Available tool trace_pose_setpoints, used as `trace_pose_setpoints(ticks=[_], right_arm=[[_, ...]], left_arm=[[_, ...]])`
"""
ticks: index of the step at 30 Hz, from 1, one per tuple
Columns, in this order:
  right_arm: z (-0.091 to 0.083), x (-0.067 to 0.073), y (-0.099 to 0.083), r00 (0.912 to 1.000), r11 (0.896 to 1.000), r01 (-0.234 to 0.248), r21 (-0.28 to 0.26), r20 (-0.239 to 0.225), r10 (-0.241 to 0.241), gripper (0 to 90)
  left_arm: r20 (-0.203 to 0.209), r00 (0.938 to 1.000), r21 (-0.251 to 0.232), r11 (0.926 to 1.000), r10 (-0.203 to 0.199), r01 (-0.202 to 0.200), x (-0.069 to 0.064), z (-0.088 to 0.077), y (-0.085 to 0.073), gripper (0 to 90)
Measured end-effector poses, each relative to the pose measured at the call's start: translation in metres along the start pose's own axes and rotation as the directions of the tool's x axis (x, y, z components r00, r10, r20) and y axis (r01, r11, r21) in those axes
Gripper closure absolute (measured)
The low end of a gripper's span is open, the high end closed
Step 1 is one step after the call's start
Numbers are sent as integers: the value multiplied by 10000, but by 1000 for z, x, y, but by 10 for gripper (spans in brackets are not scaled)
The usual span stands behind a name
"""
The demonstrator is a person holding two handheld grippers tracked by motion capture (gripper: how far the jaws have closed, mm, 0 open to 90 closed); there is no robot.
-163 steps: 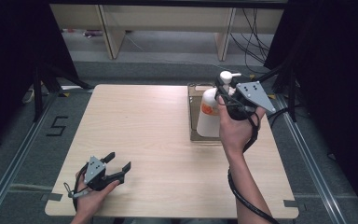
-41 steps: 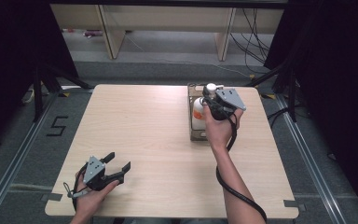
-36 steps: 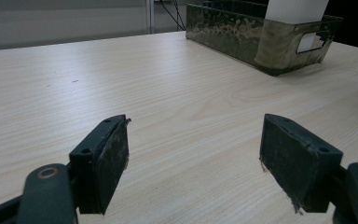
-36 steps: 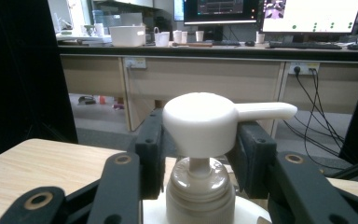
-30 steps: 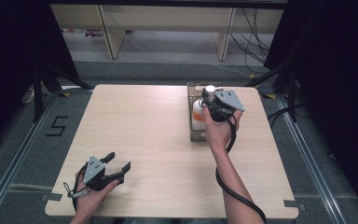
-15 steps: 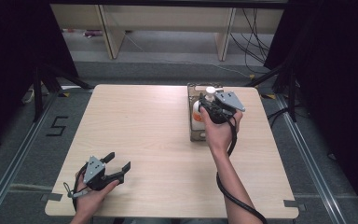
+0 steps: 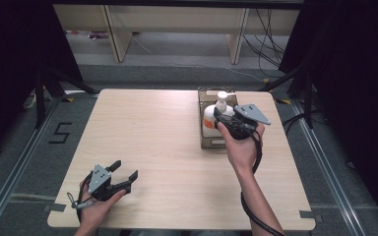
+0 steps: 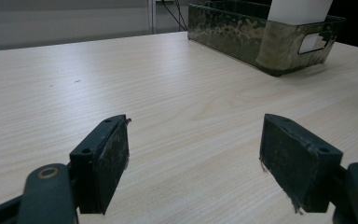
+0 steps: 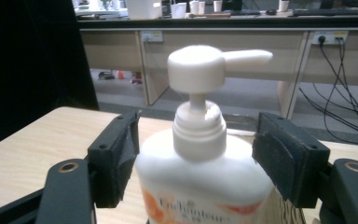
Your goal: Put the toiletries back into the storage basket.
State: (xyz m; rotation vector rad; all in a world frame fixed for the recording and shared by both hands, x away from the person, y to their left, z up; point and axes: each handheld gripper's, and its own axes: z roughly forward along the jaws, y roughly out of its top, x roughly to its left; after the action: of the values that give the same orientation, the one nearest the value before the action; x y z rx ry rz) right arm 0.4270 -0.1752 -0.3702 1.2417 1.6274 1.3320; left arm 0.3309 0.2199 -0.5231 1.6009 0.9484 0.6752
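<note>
A white pump bottle [image 7: 210, 118] with an orange label stands upright in a dull metal tray [image 7: 207, 143] at the table's right. My right gripper [image 7: 222, 119] is just on its near side. In the right gripper view the bottle [image 9: 200, 135] rises between the two fingers [image 9: 116, 158]. The jaws have just been opening and now stand wide on either side of the bottle's shoulders, with no squeeze on it. My left gripper [image 7: 124, 171] rests at the table's near left corner, and in its own view the left gripper [image 8: 193, 158] is open over bare wood.
The light wooden table [image 7: 152, 137] has open room across its left and middle. In the left gripper view the tray [image 8: 242, 35] stands far off with the white bottle [image 8: 298, 9] inside. Shelving and cables lie on the floor beyond the far edge.
The right hand lowered the bottle into the tray, then opened its jaws off the bottle and drew back slightly towards the person. The left hand stayed still.
</note>
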Motion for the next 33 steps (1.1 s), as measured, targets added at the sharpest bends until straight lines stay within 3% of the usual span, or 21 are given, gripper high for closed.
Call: trace_pose_setpoints(ticks=[2, 12, 16, 19, 24, 29, 32, 33], right_arm=[[-5, -3, -3, 9995, 9998, -160, -80, -284, 157, 319], [-32, -18, -22, 9980, 9994, -282, 175, -554, 292, 318], [-42, -26, -33, 9988, 9991, -271, 338, -398, 285, 322], [-50, -33, -44, 9989, 9993, -368, -11, -300, 368, 355], [-61, -45, -60, 9993, 9994, -342, -18, -139, 341, 365], [-68, -54, -76, 9976, 9972, -658, 345, -184, 665, 402], [-71, -61, -86, 9994, 9986, -317, 422, -87, 320, 410], [-72, -62, -90, 9990, 9977, -429, 522, -62, 433, 414]], left_arm=[[3, 10000, -3, 10000, 2, -2, 0, 0, 0, 234], [-51, 10000, -7, 10000, -58, 58, 0, 0, 0, 234], [-105, 9999, 72, 10000, -40, 40, -1, -1, 0, 234], [-88, 9999, 58, 10000, -61, 61, 0, -1, 0, 234], [-147, 9999, 109, 9999, -50, 51, -1, -1, 0, 234], [-165, 9999, 126, 9999, -34, 36, -1, -1, 0, 235], [-180, 9998, 131, 9999, -31, 33, -1, -1, 0, 235], [-182, 9998, 127, 9999, -41, 43, -1, -1, 0, 236]])
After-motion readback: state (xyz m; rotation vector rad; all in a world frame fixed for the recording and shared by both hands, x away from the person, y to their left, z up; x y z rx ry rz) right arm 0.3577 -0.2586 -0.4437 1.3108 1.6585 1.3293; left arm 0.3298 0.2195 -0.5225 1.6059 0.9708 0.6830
